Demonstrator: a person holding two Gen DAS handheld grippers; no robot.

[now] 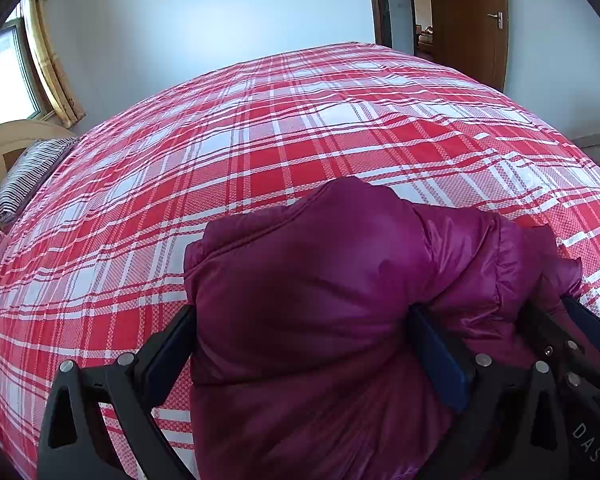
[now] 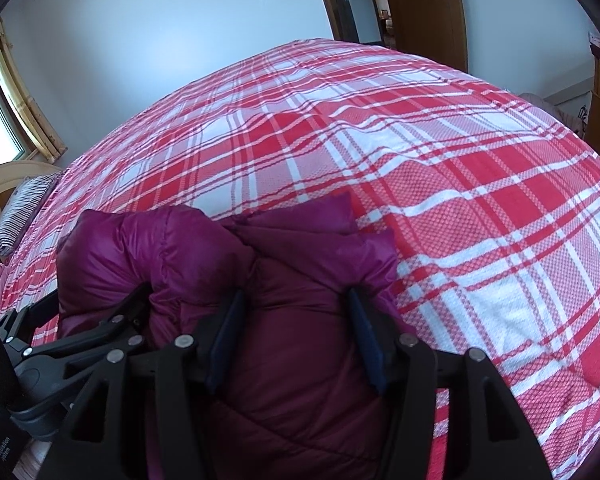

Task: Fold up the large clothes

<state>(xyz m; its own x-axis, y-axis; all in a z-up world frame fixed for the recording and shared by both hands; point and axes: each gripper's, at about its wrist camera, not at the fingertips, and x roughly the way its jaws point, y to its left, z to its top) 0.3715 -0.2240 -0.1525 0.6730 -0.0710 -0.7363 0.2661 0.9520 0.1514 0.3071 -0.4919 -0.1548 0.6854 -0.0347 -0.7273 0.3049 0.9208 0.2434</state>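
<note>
Left wrist: both grippers, left (image 1: pixel 304 320) & right (image 2: pixel 296 300), clamp purple jacket (image 1: pixel 320 264).

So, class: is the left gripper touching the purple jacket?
Touching. The left wrist view shows the jacket bulging between both fingers of the left gripper, pressed against their pads.

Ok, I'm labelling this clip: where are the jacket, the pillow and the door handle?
jacket (image 1: pixel 300 280): left wrist view, puffy top panel.
pillow (image 1: pixel 28 176): left wrist view, striped middle.
door handle (image 1: pixel 496 17): left wrist view, lever.
</note>
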